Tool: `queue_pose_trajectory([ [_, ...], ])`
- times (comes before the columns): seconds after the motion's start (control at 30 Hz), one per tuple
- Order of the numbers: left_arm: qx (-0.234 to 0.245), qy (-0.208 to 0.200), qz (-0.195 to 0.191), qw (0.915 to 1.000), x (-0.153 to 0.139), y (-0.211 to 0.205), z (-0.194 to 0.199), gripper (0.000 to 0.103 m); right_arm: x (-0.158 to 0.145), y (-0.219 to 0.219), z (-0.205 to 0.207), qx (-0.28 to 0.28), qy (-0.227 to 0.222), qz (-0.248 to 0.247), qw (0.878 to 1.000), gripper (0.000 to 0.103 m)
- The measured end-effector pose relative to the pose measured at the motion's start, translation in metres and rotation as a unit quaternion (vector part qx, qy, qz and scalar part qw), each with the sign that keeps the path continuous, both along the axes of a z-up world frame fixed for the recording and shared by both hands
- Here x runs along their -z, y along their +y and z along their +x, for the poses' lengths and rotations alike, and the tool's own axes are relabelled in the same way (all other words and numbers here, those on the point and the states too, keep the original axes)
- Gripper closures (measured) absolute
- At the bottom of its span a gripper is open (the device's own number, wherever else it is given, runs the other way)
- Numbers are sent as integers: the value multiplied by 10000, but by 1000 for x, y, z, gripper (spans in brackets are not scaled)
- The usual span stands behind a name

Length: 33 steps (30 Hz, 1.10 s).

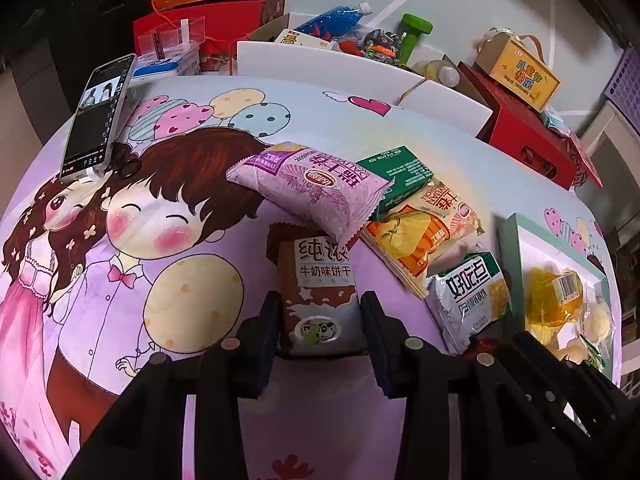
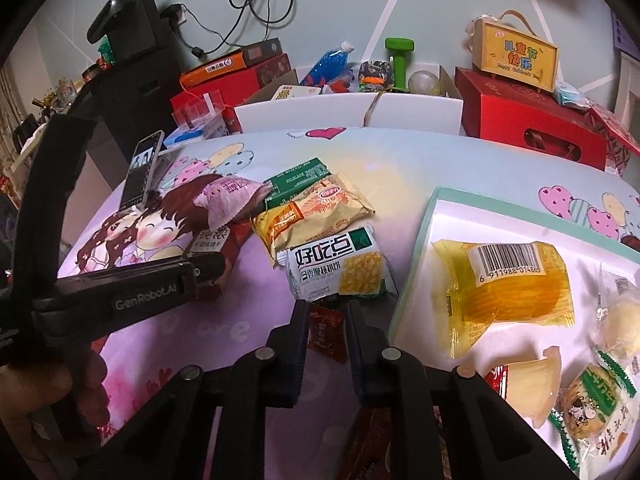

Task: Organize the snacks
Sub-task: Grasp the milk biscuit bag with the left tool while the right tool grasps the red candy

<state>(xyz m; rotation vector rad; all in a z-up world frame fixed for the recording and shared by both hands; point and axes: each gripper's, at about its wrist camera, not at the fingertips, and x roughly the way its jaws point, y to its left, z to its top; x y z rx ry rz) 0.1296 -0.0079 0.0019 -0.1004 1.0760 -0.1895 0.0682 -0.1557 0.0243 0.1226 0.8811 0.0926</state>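
Both pickups are in hand at once: the brown milk-biscuit packet point(image 1: 316, 292) is pinched at its near end by the left gripper point(image 1: 320, 320), its far end tucked under the purple packet point(image 1: 308, 188) in the heap at the middle of the table point(image 1: 248, 100), while the small red sachet point(image 2: 328, 332) is nipped by the right gripper point(image 2: 327, 330), pressed almost together, just beside the tray's point(image 2: 416, 248) near-left edge. A lift is called for next, the brown packet probably to be slid free first, then both carried to the tray at the table's right edge, where the yellow packet point(image 2: 508, 284) is already laid.

Phone point(image 1: 97, 120) propped upright (screen lit); green dumbbell point(image 2: 397, 64) behind.
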Motion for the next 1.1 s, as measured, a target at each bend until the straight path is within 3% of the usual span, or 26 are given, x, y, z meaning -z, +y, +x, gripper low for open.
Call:
queue_pose_trajectory([
  [0.43, 12, 146, 48, 9999, 4, 1, -1, 62, 17, 4, 7, -26, 282, -154, 9995, 80],
  [0.73, -14, 207, -55, 9998, 7, 4, -1, 61, 24, 18, 12, -88, 301, -576, 9978, 75],
  [1.0, -43, 248, -12, 9997, 14, 1, 5, 60, 26, 20, 13, -46, 273, -686, 9973, 75],
  [1.1, -47, 193, 57, 9998, 16, -1, 7, 60, 26, 19, 13, -17, 270, -709, 9971, 81],
])
